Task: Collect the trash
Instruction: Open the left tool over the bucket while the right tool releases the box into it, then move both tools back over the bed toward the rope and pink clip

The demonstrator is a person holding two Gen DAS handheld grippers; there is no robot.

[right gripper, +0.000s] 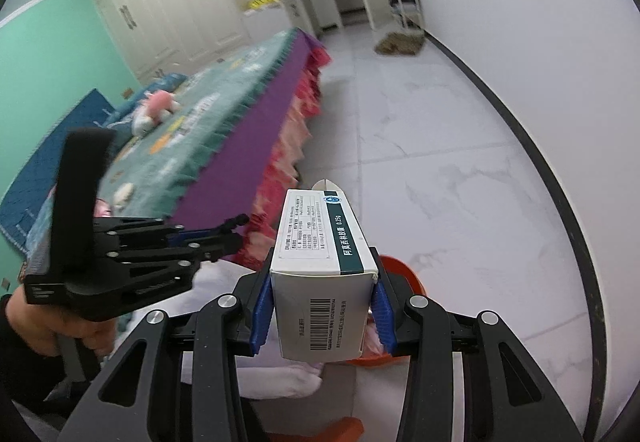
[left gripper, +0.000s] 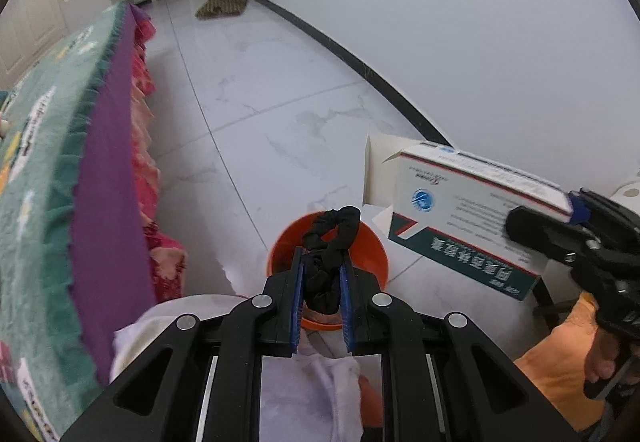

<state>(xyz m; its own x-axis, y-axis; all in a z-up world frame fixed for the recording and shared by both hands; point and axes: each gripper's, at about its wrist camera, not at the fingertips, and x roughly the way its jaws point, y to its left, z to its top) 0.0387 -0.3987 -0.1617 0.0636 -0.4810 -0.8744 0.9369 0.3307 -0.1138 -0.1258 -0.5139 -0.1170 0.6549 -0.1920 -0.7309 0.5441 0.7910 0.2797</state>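
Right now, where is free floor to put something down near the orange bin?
Free: the white tile floor between the bed's purple skirt and the black baseboard, beyond the orange bin. Crowded: over the bin, where the left gripper holds a black scrunchie and the right gripper a medicine box.

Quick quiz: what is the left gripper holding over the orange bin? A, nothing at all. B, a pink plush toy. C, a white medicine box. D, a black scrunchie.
D: in the left wrist view the left gripper is shut on a black scrunchie above the orange bin, while the medicine box sits in the right gripper.
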